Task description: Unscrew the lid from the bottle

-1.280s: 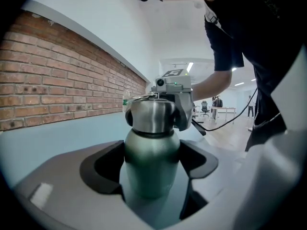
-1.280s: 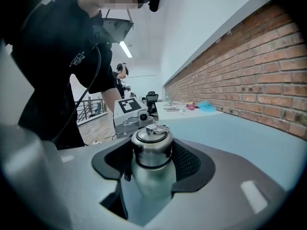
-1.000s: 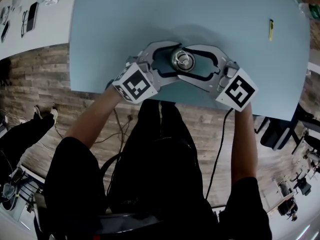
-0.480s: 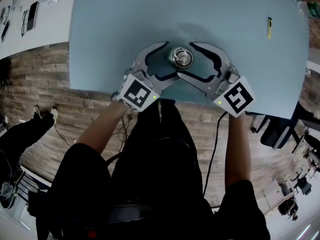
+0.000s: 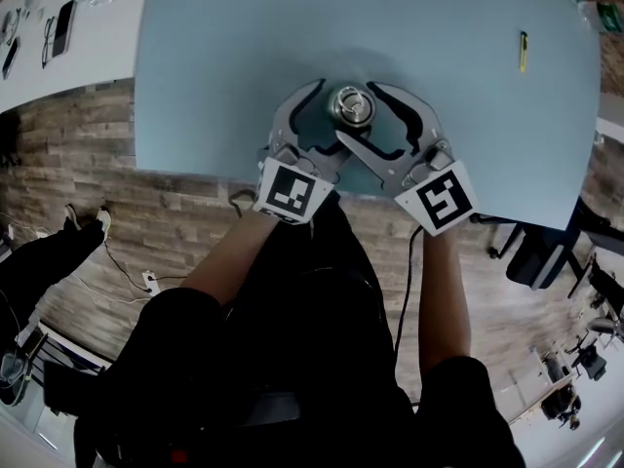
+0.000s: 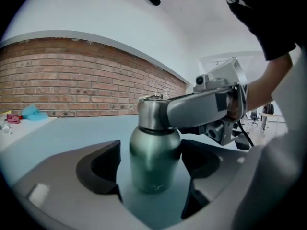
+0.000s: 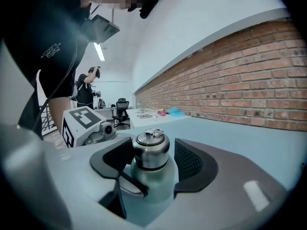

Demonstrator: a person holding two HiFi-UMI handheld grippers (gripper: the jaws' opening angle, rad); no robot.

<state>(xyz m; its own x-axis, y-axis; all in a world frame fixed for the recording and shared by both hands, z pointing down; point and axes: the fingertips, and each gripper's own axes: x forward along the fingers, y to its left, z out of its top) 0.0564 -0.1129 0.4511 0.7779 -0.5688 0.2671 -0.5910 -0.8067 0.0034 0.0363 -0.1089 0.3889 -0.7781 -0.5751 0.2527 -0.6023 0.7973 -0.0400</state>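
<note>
We see the green metal bottle standing upright on the pale blue table, near the edge closest to the person, with its silver lid seated on the neck. Both tools reach in from that edge and cross in front of it.

The left gripper sits low, with its two dark pads on either side of the bottle's body. The jaws have just been closing a little, yet they stand wide: a strip of table shows between the left pad and the bottle's wall, while the right pad lies just beside it (we cannot tell whether it touches).

The right gripper rides higher, at the level of the lid, which is between its pads. Its jaws have also just been closing slightly and stand apart. One pad is close against the lid and the ribbed one on the other side is a sliver away, so we see no firm clamp.

In the left gripper view, one grey jaw of the right gripper runs across the lid's side. A small yellow pen-like thing lies well apart, toward the table's far right.
</note>
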